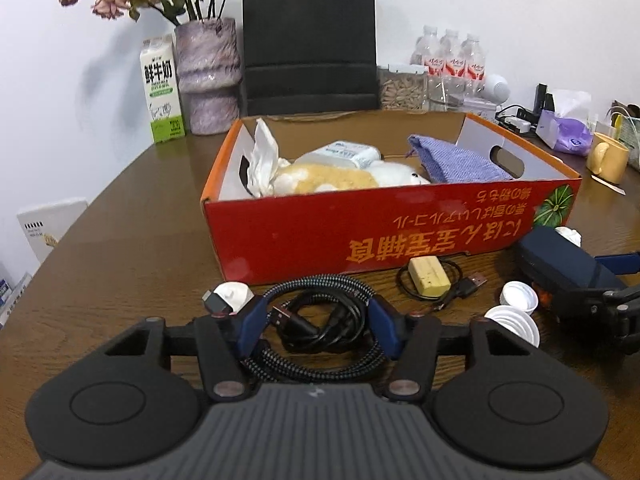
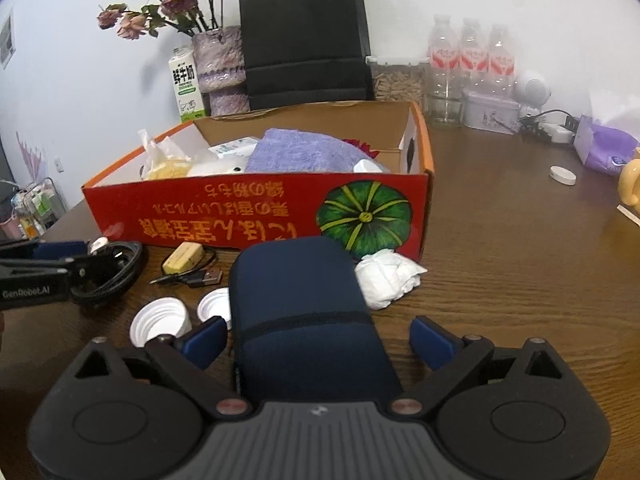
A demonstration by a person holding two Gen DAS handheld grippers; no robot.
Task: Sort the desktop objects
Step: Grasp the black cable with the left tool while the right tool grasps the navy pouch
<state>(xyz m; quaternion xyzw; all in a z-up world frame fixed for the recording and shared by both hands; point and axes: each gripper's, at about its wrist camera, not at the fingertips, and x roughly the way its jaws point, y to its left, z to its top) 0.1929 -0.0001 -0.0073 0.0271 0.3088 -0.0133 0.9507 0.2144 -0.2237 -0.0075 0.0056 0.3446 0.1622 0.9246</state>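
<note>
A red cardboard box (image 1: 400, 236) holds a plush toy, a purple cloth (image 1: 456, 160), tissue and a white bottle. My left gripper (image 1: 318, 320) is open, its blue fingers on either side of a coiled bundle of black cables (image 1: 320, 320) on the table. My right gripper (image 2: 316, 338) is open around a dark blue zip pouch (image 2: 304, 312) lying in front of the box (image 2: 260, 216); the pouch does not touch the right finger. The pouch (image 1: 560, 264) also shows in the left wrist view.
On the table lie a yellow eraser (image 1: 429, 276), a thin USB cable (image 1: 468, 284), two white caps (image 2: 160, 318), a crumpled tissue (image 2: 388, 276). Behind the box stand a vase, milk carton (image 1: 162, 88), black bag (image 1: 310, 40), bottles, a yellow mug (image 1: 608, 156).
</note>
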